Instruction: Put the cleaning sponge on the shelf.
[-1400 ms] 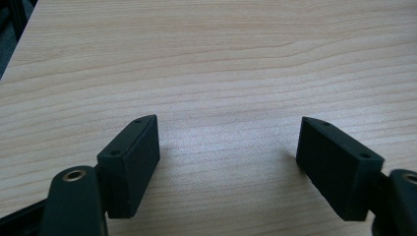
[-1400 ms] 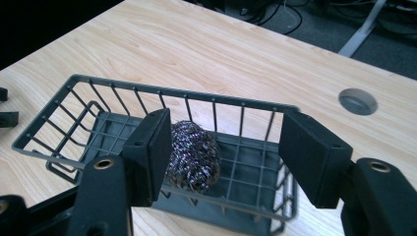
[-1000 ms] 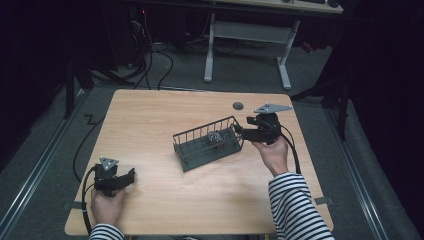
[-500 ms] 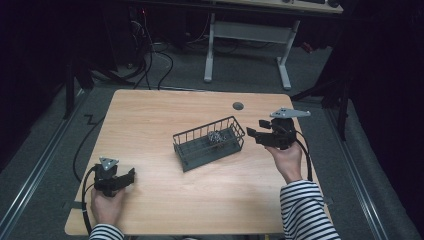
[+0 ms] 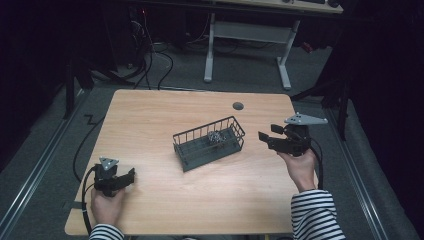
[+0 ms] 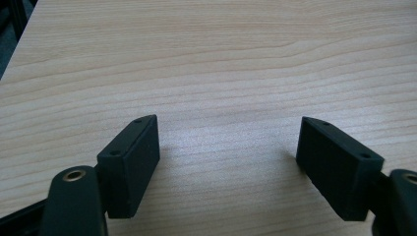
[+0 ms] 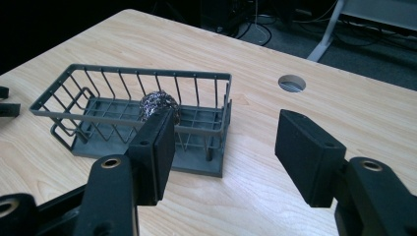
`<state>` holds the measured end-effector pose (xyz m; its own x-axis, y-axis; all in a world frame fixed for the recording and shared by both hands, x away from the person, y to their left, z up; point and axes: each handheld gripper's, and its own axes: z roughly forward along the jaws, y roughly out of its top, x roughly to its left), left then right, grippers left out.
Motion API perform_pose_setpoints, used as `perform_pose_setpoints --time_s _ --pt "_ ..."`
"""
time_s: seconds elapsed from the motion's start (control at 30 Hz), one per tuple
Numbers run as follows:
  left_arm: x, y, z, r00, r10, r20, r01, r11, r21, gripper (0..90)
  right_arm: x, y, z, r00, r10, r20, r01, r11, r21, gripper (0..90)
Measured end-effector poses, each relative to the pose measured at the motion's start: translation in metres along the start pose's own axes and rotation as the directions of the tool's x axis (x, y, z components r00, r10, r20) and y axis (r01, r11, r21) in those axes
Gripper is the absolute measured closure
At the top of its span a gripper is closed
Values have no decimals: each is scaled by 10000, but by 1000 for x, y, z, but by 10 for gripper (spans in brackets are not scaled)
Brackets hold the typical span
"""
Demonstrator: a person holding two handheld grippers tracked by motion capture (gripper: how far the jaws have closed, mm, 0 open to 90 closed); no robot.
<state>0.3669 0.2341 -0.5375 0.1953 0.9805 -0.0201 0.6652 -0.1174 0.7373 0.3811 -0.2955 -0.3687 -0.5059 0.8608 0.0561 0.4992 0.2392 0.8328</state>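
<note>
Right gripper (image 5: pixel 265 138) sits at the table's right side, just beside the wire basket (image 5: pixel 209 144) but not touching it; jaws stand apart w/ nothing between them, only bare wood, and they've just been closing a bit. In the right gripper view (image 7: pixel 223 142) the basket (image 7: pixel 133 118) lies ahead and to the left of the jaws, its near end wall closest to the left pad. Basket is dark grey, long and narrow, standing upright on the table (image 5: pixel 150 120) near the middle, set at an angle to the table edges. Inside it a crumpled shiny metal ball, looks like a steel scourer (image 5: pixel 216 137), rests on the floor toward the basket's right end; same ball (image 7: pixel 158 105) shows through the wires in the right gripper view. Left gripper (image 5: pixel 131 175) is at the near left corner, well apart from the basket, held low over the wood; left gripper view (image 6: pixel 228 162) shows its jaws wide apart and empty. Round cable hole (image 5: pixel 238 106) sits in the tabletop beyond the basket.
</note>
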Motion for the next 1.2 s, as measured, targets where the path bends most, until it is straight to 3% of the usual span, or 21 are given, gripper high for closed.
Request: perform_pose_setpoints --time_s 0.53,0.7,0.83,1.2 --pt "0 0 0 10000 9 -6 -9 10000 -1 245 -8 -19 -35 9996 261 132 -255 9986 -457 408" --pt "0 0 0 10000 5 -3 -5 10000 -4 245 -10 -30 -46 9994 306 175 -297 9983 -496 406" --pt "0 0 0 10000 12 -6 -12 10000 -2 244 -13 -40 -55 9990 440 -55 -443 9961 -763 406" --pt "0 0 0 10000 16 -10 -16 10000 1 244 -21 -70 -67 9959 881 210 -857 9918 -942 406"
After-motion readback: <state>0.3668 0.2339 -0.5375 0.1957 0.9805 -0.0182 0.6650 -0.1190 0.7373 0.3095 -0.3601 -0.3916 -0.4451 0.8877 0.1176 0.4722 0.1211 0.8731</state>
